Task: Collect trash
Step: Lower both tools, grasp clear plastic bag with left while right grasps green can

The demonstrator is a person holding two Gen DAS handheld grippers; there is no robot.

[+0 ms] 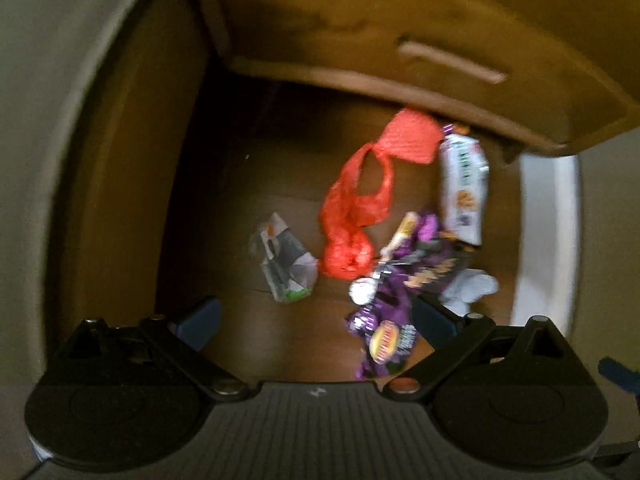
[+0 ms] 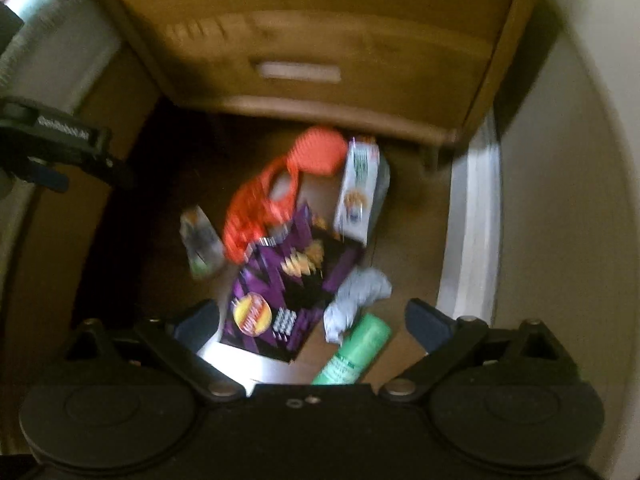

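Both views are blurred; the trash lies heaped on the brown floor before a wooden drawer unit: red plastic bag, purple snack bag, white packet, perhaps crumpled tissue; only the right view shows a green roll; left gripper and right gripper hover above, jaws wide apart, holding nothing.

My grippers' matt black plastic bodies w/ metal pivot pins, over smooth brown wood floor: thin crinkly red plastic bag, glossy purple foil wrapper, glossy white carton, crumpled paper tissue, wood-look drawer unit.
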